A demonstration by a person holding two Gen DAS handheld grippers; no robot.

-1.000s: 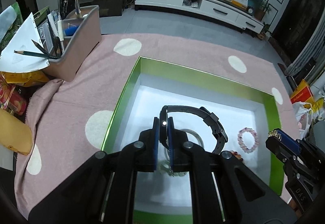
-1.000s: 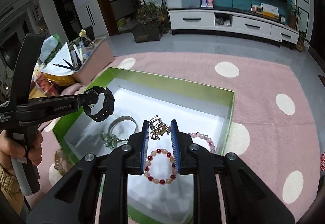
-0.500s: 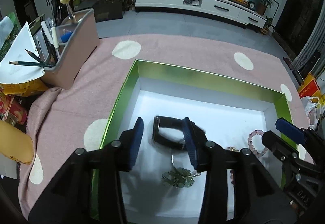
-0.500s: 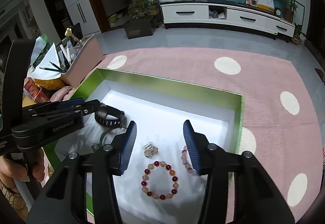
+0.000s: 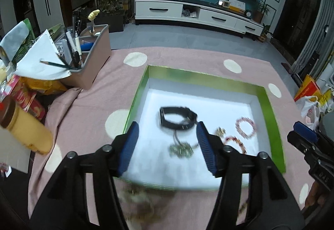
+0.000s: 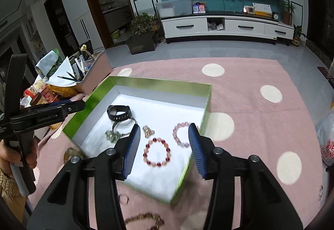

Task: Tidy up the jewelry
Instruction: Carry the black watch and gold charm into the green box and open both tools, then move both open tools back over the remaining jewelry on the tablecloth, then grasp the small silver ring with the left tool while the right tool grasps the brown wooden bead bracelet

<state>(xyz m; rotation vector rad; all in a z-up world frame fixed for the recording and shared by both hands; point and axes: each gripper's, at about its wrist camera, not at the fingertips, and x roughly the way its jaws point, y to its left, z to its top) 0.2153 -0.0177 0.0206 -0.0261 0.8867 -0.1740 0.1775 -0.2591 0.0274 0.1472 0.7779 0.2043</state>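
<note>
Both my left gripper (image 5: 167, 146) and my right gripper (image 6: 162, 147) hover with jaws spread wide and nothing between them, above the green-walled, white-floored box (image 6: 167, 86) on the pink dotted cloth (image 6: 261, 125). In the box lie a black strap watch (image 5: 177, 118), a red-and-peach bead bracelet (image 6: 157, 152) and a pale pink bead bracelet (image 6: 181, 134). Gold-coloured pieces, perhaps chains, lie blurred on the cloth in front of the box (image 6: 144, 217).

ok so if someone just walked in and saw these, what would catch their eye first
Probably the green-walled box in the middle of the pink dotted cloth, its white floor bright against everything else. Inside lie a black watch at the left, a red bead bracelet near the front and a pale pink bead bracelet to its right. Both the left gripper and the right gripper hover open over it, blue fingers spread wide.
</note>
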